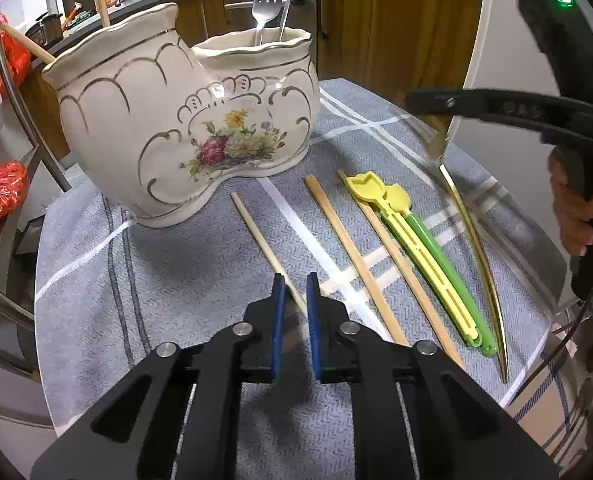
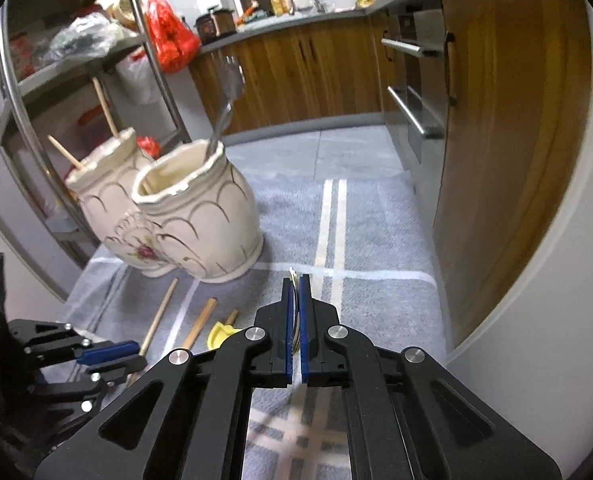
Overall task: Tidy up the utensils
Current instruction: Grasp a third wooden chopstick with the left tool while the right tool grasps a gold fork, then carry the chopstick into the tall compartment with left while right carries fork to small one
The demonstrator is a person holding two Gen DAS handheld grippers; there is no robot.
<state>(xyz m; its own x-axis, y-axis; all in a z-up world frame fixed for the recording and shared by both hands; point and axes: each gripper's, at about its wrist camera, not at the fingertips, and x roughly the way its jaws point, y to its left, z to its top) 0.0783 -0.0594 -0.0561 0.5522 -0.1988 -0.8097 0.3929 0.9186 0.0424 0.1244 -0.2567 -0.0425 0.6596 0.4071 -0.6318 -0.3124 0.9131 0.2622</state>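
In the left wrist view, the left gripper [image 1: 295,292] sits at six o'clock with its blue pads drawn nearly together on the near end of a pale wooden chopstick [image 1: 266,246] that lies on the grey striped cloth [image 1: 168,280] and points toward eleven o'clock. The cream ceramic double-pot holder with painted flowers [image 1: 184,120] stands at ten to twelve o'clock, chopsticks in its left pot, a steel fork [image 1: 263,0] in its right. Two more wooden chopsticks, a yellow and green tulip-topped pair of plastic clips [image 1: 424,256] and a long gold-edged knife [image 1: 472,236] lie toward three o'clock. In the right wrist view, the right gripper [image 2: 295,280] at six o'clock is clamped on that knife's thin edge, and the holder [image 2: 200,216] stands at ten o'clock. To do this step well, I judge each hand should lift straight up, keep the pinch firm, tip the piece upright, and lower the chopstick into the left pot, the knife into the right.
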